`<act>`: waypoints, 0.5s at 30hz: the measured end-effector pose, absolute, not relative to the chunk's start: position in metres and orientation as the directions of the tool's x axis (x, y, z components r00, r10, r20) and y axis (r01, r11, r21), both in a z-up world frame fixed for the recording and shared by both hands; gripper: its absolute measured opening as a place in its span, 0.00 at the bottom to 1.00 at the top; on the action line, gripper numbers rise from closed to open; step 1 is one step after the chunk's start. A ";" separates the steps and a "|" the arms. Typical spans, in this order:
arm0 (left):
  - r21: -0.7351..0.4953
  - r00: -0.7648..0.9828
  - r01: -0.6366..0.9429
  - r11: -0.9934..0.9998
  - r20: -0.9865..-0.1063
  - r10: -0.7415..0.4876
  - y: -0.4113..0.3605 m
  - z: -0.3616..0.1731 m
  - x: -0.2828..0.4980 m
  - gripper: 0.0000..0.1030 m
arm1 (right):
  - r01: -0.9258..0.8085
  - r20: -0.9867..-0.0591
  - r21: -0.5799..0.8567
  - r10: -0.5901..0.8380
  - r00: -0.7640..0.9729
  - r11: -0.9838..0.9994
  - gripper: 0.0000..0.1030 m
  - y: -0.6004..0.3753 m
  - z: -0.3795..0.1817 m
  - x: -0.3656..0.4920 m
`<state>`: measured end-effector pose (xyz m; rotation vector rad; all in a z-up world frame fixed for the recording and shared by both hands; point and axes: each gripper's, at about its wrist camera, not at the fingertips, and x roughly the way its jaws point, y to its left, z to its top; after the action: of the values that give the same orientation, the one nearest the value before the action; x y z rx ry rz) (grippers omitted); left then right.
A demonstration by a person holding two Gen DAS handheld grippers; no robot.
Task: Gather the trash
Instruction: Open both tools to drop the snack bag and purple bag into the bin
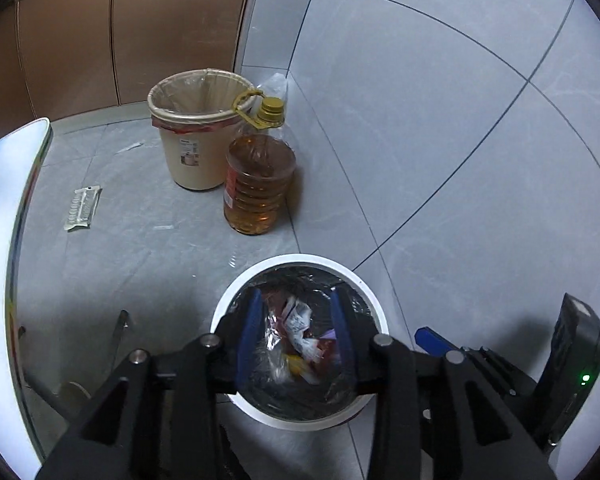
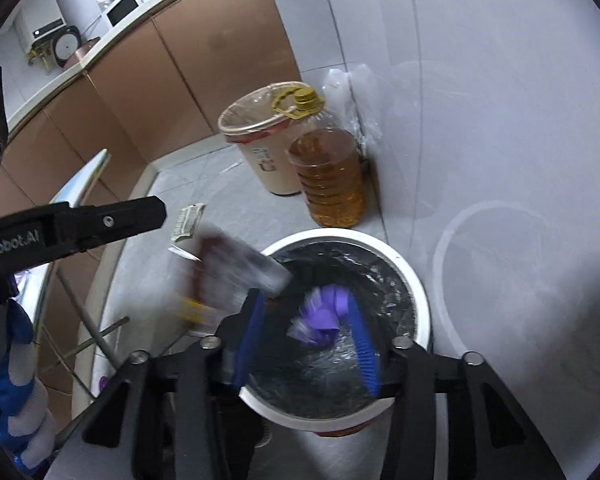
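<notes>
Between the right tool's (image 2: 312,320) open blades, purple wrapper (image 2: 320,318).

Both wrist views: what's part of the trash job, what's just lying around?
Job:
white bin with black liner
trash in it
purple scrap and blurred wrapper above it
flat wrapper on the floor

Lying about:
beige bin
oil jug
cabinets
</notes>
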<state>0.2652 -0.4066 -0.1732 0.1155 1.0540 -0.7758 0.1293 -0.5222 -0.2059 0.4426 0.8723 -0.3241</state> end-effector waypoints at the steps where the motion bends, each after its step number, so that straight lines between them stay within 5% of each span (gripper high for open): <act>1: -0.273 0.258 0.622 0.734 -0.813 -0.521 -0.404 -0.174 0.266 0.33 | 0.450 -0.794 0.236 -0.096 0.601 0.861 0.45 -0.522 -0.207 0.128; 15: -0.239 0.429 0.553 0.798 -0.740 -0.519 -0.319 -0.115 0.241 0.33 | 0.353 -0.726 0.271 -0.050 0.686 0.896 0.51 -0.475 -0.157 0.128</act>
<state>0.2406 -0.3194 -0.1146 0.0424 0.9078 -0.6693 0.1278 -0.4749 -0.1574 0.4120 0.7879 -0.2331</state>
